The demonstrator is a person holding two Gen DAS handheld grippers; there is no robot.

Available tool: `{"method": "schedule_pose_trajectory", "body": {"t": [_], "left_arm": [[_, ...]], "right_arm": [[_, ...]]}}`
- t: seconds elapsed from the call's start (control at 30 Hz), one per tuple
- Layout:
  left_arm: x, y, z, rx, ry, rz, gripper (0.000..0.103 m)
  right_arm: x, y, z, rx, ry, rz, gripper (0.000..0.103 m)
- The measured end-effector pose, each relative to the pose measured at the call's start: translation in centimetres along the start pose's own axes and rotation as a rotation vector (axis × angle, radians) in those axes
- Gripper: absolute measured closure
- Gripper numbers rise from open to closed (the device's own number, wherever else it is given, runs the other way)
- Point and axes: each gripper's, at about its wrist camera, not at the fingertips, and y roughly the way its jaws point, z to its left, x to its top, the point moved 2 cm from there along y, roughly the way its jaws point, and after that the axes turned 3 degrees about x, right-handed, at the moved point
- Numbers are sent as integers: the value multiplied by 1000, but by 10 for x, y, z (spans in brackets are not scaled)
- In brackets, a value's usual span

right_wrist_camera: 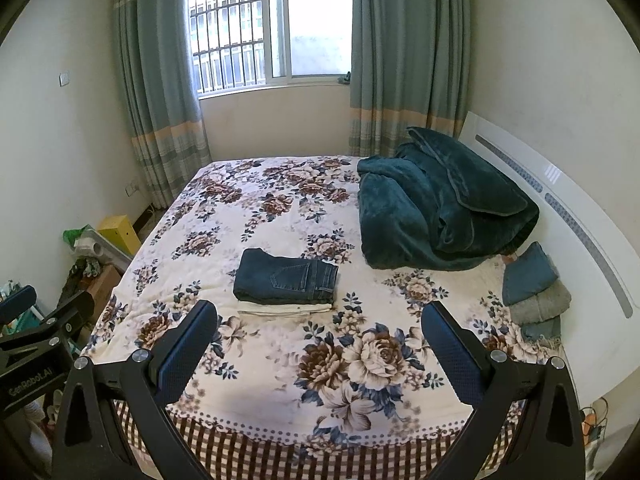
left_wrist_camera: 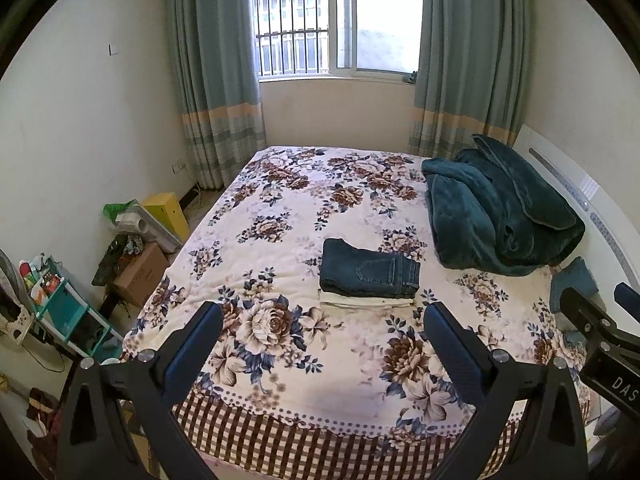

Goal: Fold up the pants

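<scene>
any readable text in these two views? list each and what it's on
"DAS": on the right gripper body, at the left view's right edge; cut off by the frame.
"GenRobot.AI": on the left gripper body, at the right view's left edge.
Boxes and shelf clutter beside the bed: too small to read.

Left gripper [left_wrist_camera: 322, 322]: matte black frame; two broad arms, each with a triangular cut-out; fingers [left_wrist_camera: 196, 344] faced with dark blue textured pads (fine dimpled pattern); a round silver screw head sat at the base of each finger, a second one further out on each arm. Right gripper [right_wrist_camera: 318, 320]: same build; black arms, blue dimpled pads, silver screws in matching places. Seen from the left wrist camera, the right gripper's [left_wrist_camera: 600, 320] body was black with small screws and white lettering, partly cut off, reading "DAS"; seen from the right wrist camera, the left gripper's [right_wrist_camera: 36, 332] body carried white lettering "GenRobot.AI".
</scene>
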Motion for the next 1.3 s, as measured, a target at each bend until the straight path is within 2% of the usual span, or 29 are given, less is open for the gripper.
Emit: {"method": "schedule_pose_trajectory", "body": {"t": [1.3], "left_arm": [[1, -8, 0, 17, -16, 2, 0]], "right_arm": [[0, 0, 1, 0, 4, 0, 0]]}}
